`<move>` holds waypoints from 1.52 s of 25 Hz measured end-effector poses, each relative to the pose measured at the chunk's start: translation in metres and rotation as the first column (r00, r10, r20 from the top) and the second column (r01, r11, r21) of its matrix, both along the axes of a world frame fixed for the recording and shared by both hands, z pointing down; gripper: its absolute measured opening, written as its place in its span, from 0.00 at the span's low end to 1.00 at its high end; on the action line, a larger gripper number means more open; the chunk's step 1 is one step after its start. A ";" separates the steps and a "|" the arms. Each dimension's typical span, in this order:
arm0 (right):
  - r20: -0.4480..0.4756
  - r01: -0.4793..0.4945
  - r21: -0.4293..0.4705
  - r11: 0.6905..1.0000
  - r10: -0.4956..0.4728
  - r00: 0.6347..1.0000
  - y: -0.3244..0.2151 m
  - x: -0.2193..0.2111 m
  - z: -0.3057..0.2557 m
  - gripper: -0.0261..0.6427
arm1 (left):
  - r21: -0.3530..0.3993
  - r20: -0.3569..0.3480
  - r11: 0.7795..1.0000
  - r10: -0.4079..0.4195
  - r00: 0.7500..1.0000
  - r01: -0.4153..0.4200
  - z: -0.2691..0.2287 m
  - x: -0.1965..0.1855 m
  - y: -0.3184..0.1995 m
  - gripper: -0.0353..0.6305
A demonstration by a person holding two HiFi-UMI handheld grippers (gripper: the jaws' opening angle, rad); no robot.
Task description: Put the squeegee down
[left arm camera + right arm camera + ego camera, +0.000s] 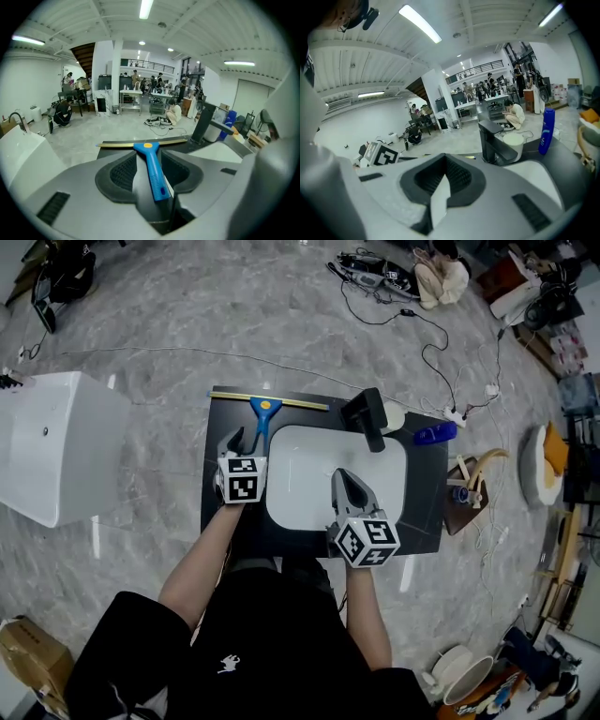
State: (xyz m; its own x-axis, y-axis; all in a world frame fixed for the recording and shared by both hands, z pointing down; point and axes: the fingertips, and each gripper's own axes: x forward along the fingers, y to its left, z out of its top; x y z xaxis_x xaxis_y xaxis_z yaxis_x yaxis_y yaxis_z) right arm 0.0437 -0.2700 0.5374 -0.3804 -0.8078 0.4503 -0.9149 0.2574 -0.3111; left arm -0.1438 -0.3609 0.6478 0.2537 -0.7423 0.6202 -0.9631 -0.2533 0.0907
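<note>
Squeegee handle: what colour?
The squeegee handle is blue, clearest in the left gripper view.

squeegee (265, 409) on counter (422, 512), L gripper (236, 439) beside

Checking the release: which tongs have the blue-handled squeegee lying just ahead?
The left tongs: the blue-handled, yellow-edged squeegee lies on the black countertop beyond their parted jaws; the right tongs hang over the white basin.

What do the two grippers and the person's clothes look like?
Both the left gripper and the right gripper are grey, with dark ribbed pads inside tapering jaws. Each bears a white cube of black square markers. The person wears a black short-sleeved shirt.
</note>
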 end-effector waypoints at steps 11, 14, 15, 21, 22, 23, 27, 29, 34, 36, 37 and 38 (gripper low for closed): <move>0.017 0.079 0.162 0.984 -0.083 0.996 0.028 0.013 -0.057 0.04 | 0.164 0.000 0.985 -0.048 0.999 0.047 -0.088 -0.005 0.068 0.12; 0.014 0.128 0.191 0.973 -0.133 0.991 0.045 0.016 -0.070 0.04 | 0.195 0.002 0.978 -0.073 0.997 0.071 -0.105 -0.001 0.099 0.06; 0.014 0.140 0.201 0.970 -0.146 0.989 0.051 0.018 -0.073 0.04 | 0.206 0.006 0.976 -0.076 0.997 0.073 -0.110 0.000 0.110 0.06; -0.001 0.200 0.258 0.945 -0.207 0.978 0.092 0.033 -0.089 0.04 | 0.270 -0.029 0.957 -0.101 0.994 0.105 -0.140 0.012 0.165 0.06; -0.002 0.212 0.261 0.942 -0.219 0.976 0.101 0.034 -0.091 0.04 | 0.281 -0.040 0.953 -0.102 0.994 0.109 -0.147 0.015 0.174 0.06; -0.002 0.223 0.264 0.938 -0.231 0.973 0.109 0.036 -0.093 0.04 | 0.293 -0.045 0.950 -0.103 0.994 0.111 -0.153 0.017 0.184 0.06; -0.003 0.253 0.282 0.925 -0.263 0.965 0.142 0.046 -0.101 0.04 | 0.341 -0.036 0.934 -0.102 0.994 0.108 -0.173 0.026 0.221 0.06; -0.002 0.259 0.291 0.921 -0.271 0.963 0.157 0.053 -0.105 0.04 | 0.359 -0.039 0.927 -0.102 0.994 0.109 -0.181 0.031 0.240 0.06; 0.009 0.259 0.321 0.911 -0.276 0.961 0.190 0.071 -0.120 0.04 | 0.412 -0.033 0.904 -0.113 0.993 0.116 -0.200 0.042 0.282 0.06; 0.009 0.263 0.331 0.906 -0.282 0.959 0.202 0.077 -0.126 0.04 | 0.433 -0.030 0.894 -0.115 0.993 0.117 -0.208 0.047 0.296 0.06; 0.009 0.266 0.336 0.904 -0.285 0.958 0.208 0.080 -0.128 0.04 | 0.442 -0.030 0.889 -0.116 0.993 0.117 -0.213 0.050 0.302 0.06; 0.008 0.268 0.341 0.901 -0.288 0.958 0.213 0.083 -0.131 0.04 | 0.451 -0.028 0.885 -0.115 0.993 0.115 -0.216 0.052 0.308 0.06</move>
